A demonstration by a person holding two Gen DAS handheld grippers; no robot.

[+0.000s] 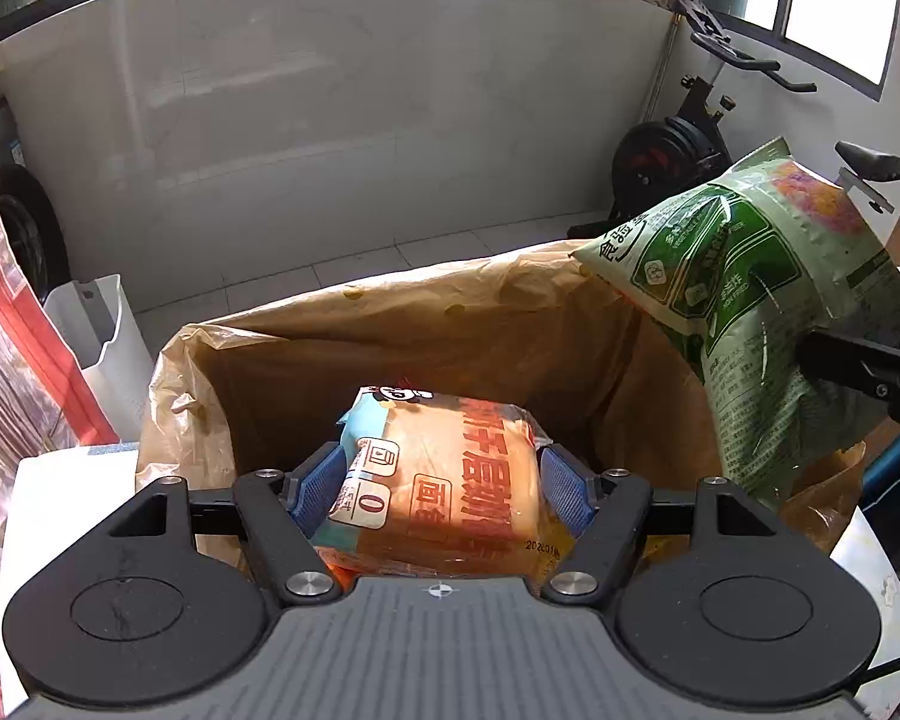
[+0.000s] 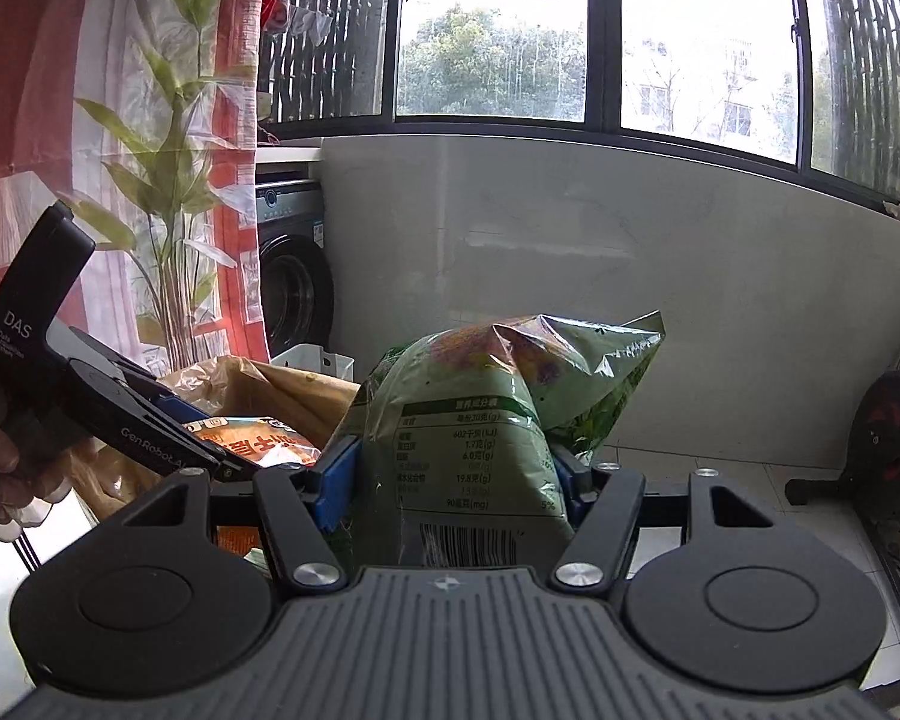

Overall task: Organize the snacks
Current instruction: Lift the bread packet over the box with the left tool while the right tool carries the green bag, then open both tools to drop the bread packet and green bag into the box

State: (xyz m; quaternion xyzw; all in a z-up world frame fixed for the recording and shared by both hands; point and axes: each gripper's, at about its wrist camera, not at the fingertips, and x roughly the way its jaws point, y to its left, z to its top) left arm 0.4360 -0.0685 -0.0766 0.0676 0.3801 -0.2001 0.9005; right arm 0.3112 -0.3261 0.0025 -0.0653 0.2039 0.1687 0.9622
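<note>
The left gripper (image 1: 438,489) has its blue pads (image 1: 318,486) spread about as wide as the bread pack (image 1: 444,480) between them, pressed to both its sides, holding it over the mouth of the brown bag (image 1: 390,324). The right gripper (image 2: 450,480) is parted to a similar width and clamps the lower end of the green snack bag (image 2: 474,438), which stands upright and crinkled above the pads. From the left, that green bag hangs at the brown bag's right rim. A white bin (image 1: 99,324) stands beyond, near an exercise bike (image 1: 684,144)
</note>
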